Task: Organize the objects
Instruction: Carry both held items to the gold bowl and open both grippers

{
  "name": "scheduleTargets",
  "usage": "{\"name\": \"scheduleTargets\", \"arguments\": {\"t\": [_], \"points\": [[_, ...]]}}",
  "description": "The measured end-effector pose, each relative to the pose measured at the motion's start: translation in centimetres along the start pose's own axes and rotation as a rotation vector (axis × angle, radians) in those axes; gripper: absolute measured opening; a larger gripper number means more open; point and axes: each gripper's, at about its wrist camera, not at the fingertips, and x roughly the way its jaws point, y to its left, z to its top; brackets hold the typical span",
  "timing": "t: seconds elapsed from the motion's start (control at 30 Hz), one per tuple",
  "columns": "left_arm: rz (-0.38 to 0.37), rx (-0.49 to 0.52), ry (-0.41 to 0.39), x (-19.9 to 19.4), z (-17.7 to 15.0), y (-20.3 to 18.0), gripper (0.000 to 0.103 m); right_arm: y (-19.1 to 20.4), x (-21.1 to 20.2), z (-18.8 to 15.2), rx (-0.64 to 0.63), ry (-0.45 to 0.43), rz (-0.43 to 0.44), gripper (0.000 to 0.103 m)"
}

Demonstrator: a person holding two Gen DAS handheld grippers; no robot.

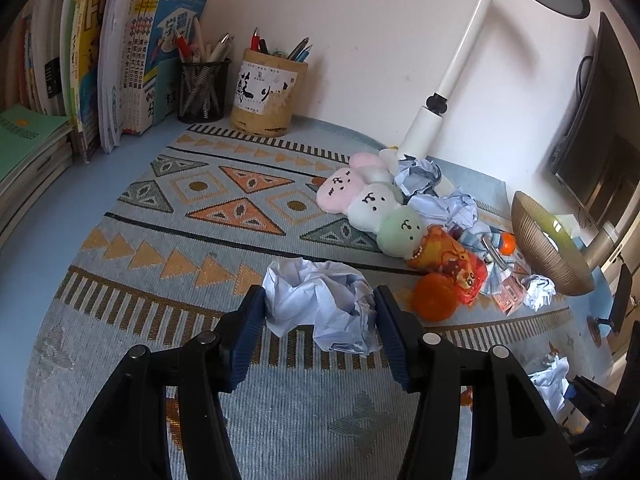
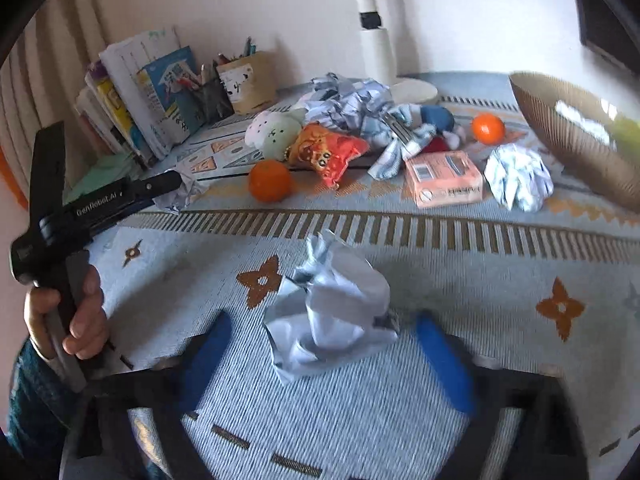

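Observation:
In the left wrist view a crumpled ball of pale blue paper (image 1: 320, 304) sits between the blue pads of my left gripper (image 1: 320, 294), which press on both its sides just above the patterned mat. The right wrist view shows the same left gripper (image 2: 166, 184) at the left edge, paper at its tip, with a person's hand (image 2: 80, 312) on the handle. A second crumpled paper ball (image 2: 332, 316) lies on the mat between the fingers of my right gripper (image 2: 324, 322). The jaws stand apart from it, with a gap on each side.
Beyond the grippers lie an orange (image 2: 270, 180), a snack bag (image 2: 324, 152), plush toys (image 1: 372, 204), a pink box (image 2: 444, 178), more crumpled paper (image 2: 516, 178), another orange (image 2: 487, 128) and a brown bowl (image 2: 576, 136). Books (image 1: 100, 60), pen holders (image 1: 268, 96) and a lamp post (image 1: 424, 128) line the wall.

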Motion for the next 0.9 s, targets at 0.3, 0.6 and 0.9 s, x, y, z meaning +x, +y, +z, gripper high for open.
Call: {"name": "scheduleTargets", "arguments": {"t": [0.3,0.6,0.9], "points": [[-0.028,0.044,0.008,-0.9,-0.1,-3.1,0.052,-4.5,-5.0,0.5,0.079,-0.120,0.008,0.056],[-0.274,0.281,-0.035,-0.6,4.7,-20.7,0.052,-18.4,-14.8,5.8,0.256,-0.328,-0.281,0.057],[-0.371,0.412,0.071,8.3,5.2,-34.9,0.052,-27.6,-14.8,10.4,0.351,-0.321,-0.412,0.058]]}}
